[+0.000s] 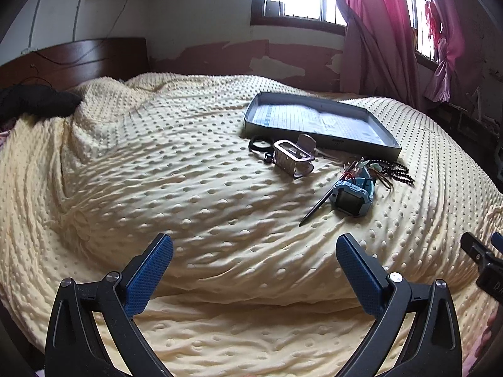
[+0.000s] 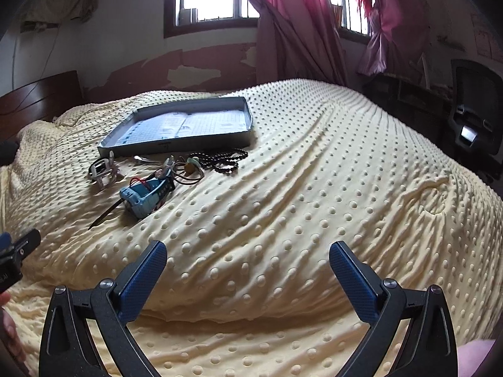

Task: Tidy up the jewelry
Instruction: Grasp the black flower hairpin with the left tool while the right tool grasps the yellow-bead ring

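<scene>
- Jewelry sits in a loose cluster toward the far side of the bed [image 1: 157,163], just in front of a shallow grey tray [image 1: 317,119] whose bottom is lined with printed paper.
- Nearest the tray's front wall lies a string of dark beads [image 1: 400,171], tangled with cords and a small pale pendant.
- Closer to the near edge of the bed is a blue watch [image 1: 352,196], with a dark thin stick [image 1: 317,204] lying against it.
- Off to the left of the cluster rests a rose-coloured watch [image 1: 292,157] on its side, beside a black ring-shaped band [image 1: 259,144].
- Left gripper [image 1: 254,251] hovers low over the bedspread, jaws spread wide, nothing between them.
- Right gripper [image 2: 248,257] is likewise wide apart and empty, well short of the pile.
- Nothing seems to be in the tray yet, so the work looks barely begun.
- Blue watch is the nearest piece; I'd take it by the body, clear of the stick.
- Beads and cords may drag each other, so lift slowly.
</scene>
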Tool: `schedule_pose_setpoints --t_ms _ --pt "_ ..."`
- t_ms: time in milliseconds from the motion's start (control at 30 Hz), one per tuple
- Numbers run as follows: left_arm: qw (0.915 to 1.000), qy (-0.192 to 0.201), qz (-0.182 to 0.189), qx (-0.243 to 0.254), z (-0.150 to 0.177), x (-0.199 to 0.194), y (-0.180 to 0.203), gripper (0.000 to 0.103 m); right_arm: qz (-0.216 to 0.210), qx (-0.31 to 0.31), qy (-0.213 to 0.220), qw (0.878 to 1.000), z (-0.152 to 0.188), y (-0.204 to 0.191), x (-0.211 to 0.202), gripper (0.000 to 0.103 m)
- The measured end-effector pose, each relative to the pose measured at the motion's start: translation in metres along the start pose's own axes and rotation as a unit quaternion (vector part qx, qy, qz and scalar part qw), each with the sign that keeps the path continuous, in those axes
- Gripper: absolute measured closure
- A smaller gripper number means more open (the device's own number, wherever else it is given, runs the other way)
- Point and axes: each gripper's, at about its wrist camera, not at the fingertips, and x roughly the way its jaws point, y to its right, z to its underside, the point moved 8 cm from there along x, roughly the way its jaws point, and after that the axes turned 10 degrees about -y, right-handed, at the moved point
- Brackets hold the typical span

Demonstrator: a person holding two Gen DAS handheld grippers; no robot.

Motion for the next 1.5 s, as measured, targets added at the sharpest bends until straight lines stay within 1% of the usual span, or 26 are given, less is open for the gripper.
schedule_pose_setpoints --t_ms 67,200,333,367,433,533,600,633,667,700,733,800,833,867,900,967,1033,1100,1167,1233,1367,1400,1500 --pt "0.9997 -0.014 0.021 0.002 -0.006 0.007 0.000 0.001 -0.034 0.004 -0.005 0.999 -0.012 0.005 0.002 0.000" --pt "0.9977 -0.036 0.057 0.011 -0.017 0.018 0.000 0.001 -0.082 -0.001 -0.027 0.996 -0.035 0.011 0.012 0.000" --pt "0.9943 -0.060 0.088 0.009 -0.027 0.034 0.000 0.002 -0.090 -0.045 -0.031 0.994 -0.058 0.007 0.025 0.000" --pt "0.9929 -0.067 0.099 0.008 -0.029 0.039 0.001 0.002 -0.099 -0.063 -0.035 0.992 -0.064 0.002 0.029 0.000" --pt "0.9894 -0.080 0.121 0.006 -0.035 0.049 0.003 0.005 -0.109 -0.085 -0.043 0.989 -0.071 -0.004 0.037 0.000" --pt "0.9844 -0.099 0.145 0.014 -0.042 0.061 0.009 0.017 -0.132 -0.108 -0.051 0.984 -0.076 -0.012 0.048 0.000" --pt "0.9822 -0.106 0.152 0.029 -0.043 0.068 0.014 0.030 -0.145 -0.118 -0.057 0.981 -0.079 -0.016 0.056 0.000" --pt "0.9807 -0.111 0.156 0.039 -0.043 0.072 0.017 0.032 -0.155 -0.118 -0.059 0.979 -0.080 -0.018 0.060 0.000" --pt "0.9794 -0.114 0.160 0.045 -0.043 0.075 0.020 0.037 -0.167 -0.117 -0.063 0.977 -0.080 -0.019 0.064 0.003" --pt "0.9774 -0.119 0.167 0.052 -0.042 0.078 0.023 0.043 -0.176 -0.116 -0.069 0.975 -0.080 -0.020 0.068 0.010" --pt "0.9758 -0.123 0.172 0.056 -0.040 0.081 0.025 0.046 -0.183 -0.116 -0.076 0.973 -0.080 -0.020 0.072 0.013" --pt "0.9704 -0.138 0.188 0.065 -0.036 0.088 0.030 0.055 -0.190 -0.119 -0.086 0.971 -0.080 -0.021 0.080 0.030" --pt "0.9688 -0.142 0.191 0.068 -0.034 0.091 0.033 0.057 -0.194 -0.121 -0.089 0.969 -0.081 -0.023 0.082 0.034" --pt "0.9669 -0.146 0.197 0.072 -0.034 0.093 0.035 0.060 -0.198 -0.124 -0.091 0.968 -0.082 -0.026 0.084 0.042" --pt "0.9653 -0.149 0.201 0.074 -0.034 0.094 0.037 0.064 -0.202 -0.129 -0.091 0.966 -0.083 -0.029 0.086 0.047" --pt "0.9624 -0.153 0.209 0.084 -0.034 0.097 0.042 0.070 -0.211 -0.148 -0.091 0.962 -0.084 -0.039 0.091 0.049" --pt "0.9604 -0.157 0.210 0.093 -0.035 0.101 0.046 0.073 -0.217 -0.168 -0.091 0.957 -0.086 -0.047 0.094 0.054" --pt "0.9594 -0.162 0.206 0.102 -0.035 0.107 0.050 0.076 -0.214 -0.194 -0.088 0.953 -0.086 -0.056 0.098 0.060" --pt "0.9587 -0.164 0.203 0.112 -0.036 0.112 0.053 0.080 -0.213 -0.215 -0.087 0.949 -0.086 -0.062 0.103 0.061" --pt "0.9586 -0.167 0.198 0.118 -0.039 0.117 0.054 0.082 -0.207 -0.234 -0.089 0.946 -0.084 -0.067 0.108 0.061" --pt "0.9569 -0.173 0.197 0.124 -0.042 0.125 0.056 0.086 -0.184 -0.276 -0.091 0.939 -0.078 -0.074 0.119 0.062" --pt "0.9565 -0.175 0.196 0.127 -0.043 0.127 0.057 0.088 -0.184 -0.276 -0.091 0.939 -0.078 -0.074 0.119 0.062" --pt "0.9548 -0.180 0.197 0.131 -0.045 0.131 0.060 0.091 -0.172 -0.295 -0.095 0.935 -0.074 -0.080 0.127 0.063"
